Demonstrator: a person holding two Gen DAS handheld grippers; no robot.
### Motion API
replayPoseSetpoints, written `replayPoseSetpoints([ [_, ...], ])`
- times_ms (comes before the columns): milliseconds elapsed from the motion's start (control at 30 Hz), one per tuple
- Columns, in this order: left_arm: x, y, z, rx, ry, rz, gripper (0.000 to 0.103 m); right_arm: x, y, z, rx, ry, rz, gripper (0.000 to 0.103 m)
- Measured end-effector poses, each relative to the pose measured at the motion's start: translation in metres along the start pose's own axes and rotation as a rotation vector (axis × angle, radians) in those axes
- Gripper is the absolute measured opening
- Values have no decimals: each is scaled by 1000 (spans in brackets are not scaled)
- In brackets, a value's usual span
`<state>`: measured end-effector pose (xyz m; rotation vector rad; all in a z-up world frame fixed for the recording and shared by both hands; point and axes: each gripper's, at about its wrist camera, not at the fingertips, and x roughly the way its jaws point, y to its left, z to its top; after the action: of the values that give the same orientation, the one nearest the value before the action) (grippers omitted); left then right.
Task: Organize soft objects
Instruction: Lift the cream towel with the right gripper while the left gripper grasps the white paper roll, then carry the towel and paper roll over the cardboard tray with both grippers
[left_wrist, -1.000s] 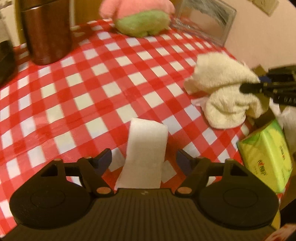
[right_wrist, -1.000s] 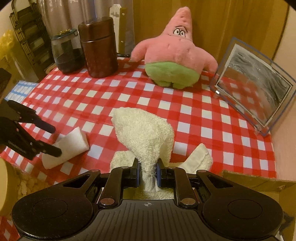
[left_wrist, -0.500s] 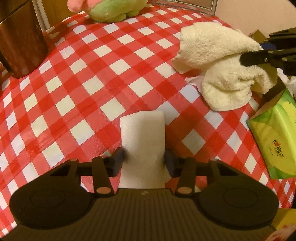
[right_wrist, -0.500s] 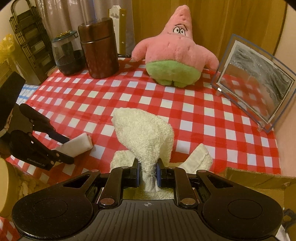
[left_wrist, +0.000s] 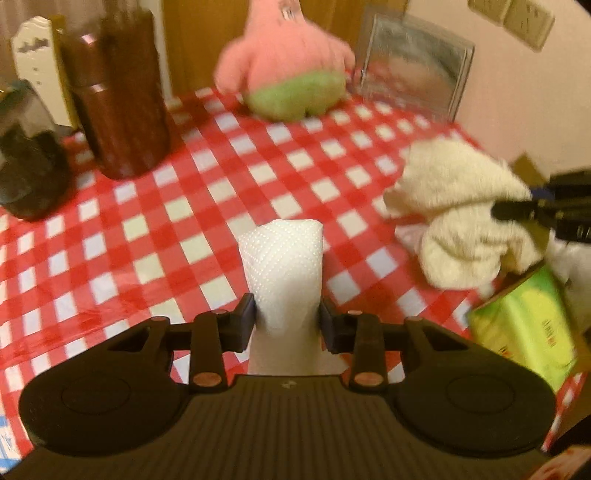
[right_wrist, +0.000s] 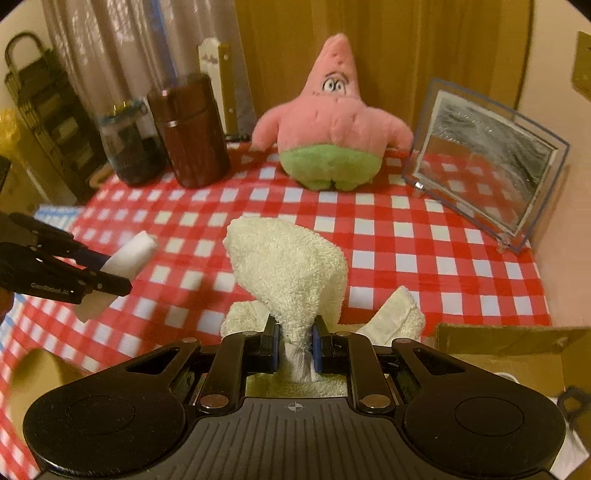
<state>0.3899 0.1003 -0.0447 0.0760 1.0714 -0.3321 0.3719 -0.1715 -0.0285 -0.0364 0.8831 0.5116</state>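
My left gripper is shut on a folded white paper towel and holds it lifted above the red checked tablecloth. It also shows in the right wrist view, held at the far left. My right gripper is shut on a cream terry towel, bunched and raised, with part of it resting on the table; the same towel shows in the left wrist view. A pink and green star plush sits upright at the back of the table.
A brown canister and a dark glass jar stand at the back left. A clear picture frame leans at the back right. A green tissue pack and a cardboard box lie off the right edge.
My left gripper has closed on the paper towel and lifted it off the table, tilting up toward the plush. My right gripper has kept its hold on the cream towel.
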Motion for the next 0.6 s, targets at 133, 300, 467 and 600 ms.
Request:
replayPoseSetpoints([
  [133,-39,-7,4,-48,-58,12,33,-30,7,-1,45,-32,16,17],
  [300,-87,-30,2,-70,-125,4,33,-71,21,-11,93,-69,39,17],
  [467,-127,-59,-13,-126,-185,-31,33,-111,32,-32,127,-98,65,17],
  [600,-151,-85,-32,-172,-222,-42,33,-141,34,-56,171,-120,77,17],
])
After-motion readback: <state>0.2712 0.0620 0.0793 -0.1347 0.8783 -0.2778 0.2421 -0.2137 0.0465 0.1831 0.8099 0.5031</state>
